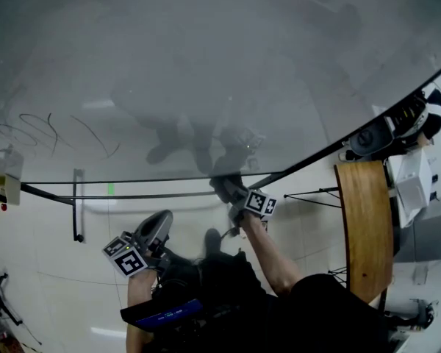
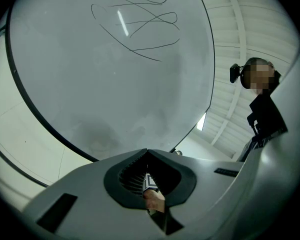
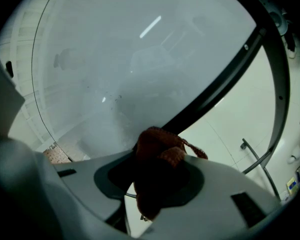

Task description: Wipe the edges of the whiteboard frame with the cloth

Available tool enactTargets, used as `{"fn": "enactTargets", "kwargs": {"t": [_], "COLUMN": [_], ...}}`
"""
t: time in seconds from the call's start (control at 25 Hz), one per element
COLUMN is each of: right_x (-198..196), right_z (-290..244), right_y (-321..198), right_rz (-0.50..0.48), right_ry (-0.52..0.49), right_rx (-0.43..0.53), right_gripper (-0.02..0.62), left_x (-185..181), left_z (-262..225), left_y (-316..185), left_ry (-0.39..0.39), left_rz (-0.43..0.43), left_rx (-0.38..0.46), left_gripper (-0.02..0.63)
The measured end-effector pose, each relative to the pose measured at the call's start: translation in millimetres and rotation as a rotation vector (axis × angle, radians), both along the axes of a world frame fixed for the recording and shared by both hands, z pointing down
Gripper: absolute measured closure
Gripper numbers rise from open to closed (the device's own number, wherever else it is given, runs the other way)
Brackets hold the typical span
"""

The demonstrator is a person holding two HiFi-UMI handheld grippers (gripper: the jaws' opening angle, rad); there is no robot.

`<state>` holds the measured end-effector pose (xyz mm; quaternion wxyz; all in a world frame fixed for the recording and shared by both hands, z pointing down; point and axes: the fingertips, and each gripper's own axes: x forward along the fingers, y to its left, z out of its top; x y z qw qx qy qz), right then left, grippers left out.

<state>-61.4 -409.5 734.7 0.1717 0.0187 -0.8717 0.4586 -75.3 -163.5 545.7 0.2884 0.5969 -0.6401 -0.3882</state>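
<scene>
The whiteboard (image 1: 206, 72) fills the upper head view, with its dark frame (image 1: 132, 179) running along the lower edge. My right gripper (image 1: 228, 190) is up against that lower frame near the middle, shut on a reddish-brown cloth (image 3: 157, 151). In the right gripper view the cloth bulges out between the jaws and touches the dark frame (image 3: 225, 76). My left gripper (image 1: 156, 230) hangs lower and to the left, away from the board. Its jaws (image 2: 147, 154) meet at the tips with nothing held. Pen scribbles (image 2: 140, 19) mark the board.
A wooden tabletop (image 1: 364, 226) stands to the right, with a chair and equipment behind it. A dark rail with a vertical bar (image 1: 76, 204) runs below the frame at left. A small holder (image 1: 6, 175) hangs at the board's left end. The person's legs and a dark bag are below.
</scene>
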Motion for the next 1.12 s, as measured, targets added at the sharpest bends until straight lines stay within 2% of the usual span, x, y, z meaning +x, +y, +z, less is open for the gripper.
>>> {"fn": "enactTargets", "kwargs": {"t": [0.64, 1.12], "right_x": [-13, -29], "right_z": [-4, -5], "right_y": [26, 49], "right_rz": [0.046, 0.001], "right_ry": [0.02, 0.017], "right_rx": [0.011, -0.015], "right_gripper": [0.454, 0.455], "left_x": [-16, -22], "left_z": [-1, 3], "left_y": [43, 55], "left_ry": [-0.008, 0.023], "left_rz": [0.021, -0.027], "left_rx": [0.018, 0.022], "left_gripper": [0.615, 0.615]}}
